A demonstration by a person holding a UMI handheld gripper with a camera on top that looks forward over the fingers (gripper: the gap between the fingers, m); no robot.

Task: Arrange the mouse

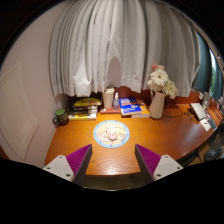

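Note:
My gripper (pixel 112 160) is open above the near edge of a wooden desk (pixel 150 135), with nothing between its purple pads (pixel 76 160). Just beyond the fingers a round, light-coloured mouse pad (pixel 111 133) with a pattern lies flat on the desk. I cannot make out a mouse with certainty. A small pale object (pixel 207 123) at the desk's right end is too small to identify.
Along the back of the desk stand a stack of books (pixel 85 108), a white box (pixel 108 98), a blue book (pixel 130 104) and a vase of white flowers (pixel 157 98). A dark green pot (pixel 62 117) sits at the left. White curtains (pixel 120 50) hang behind.

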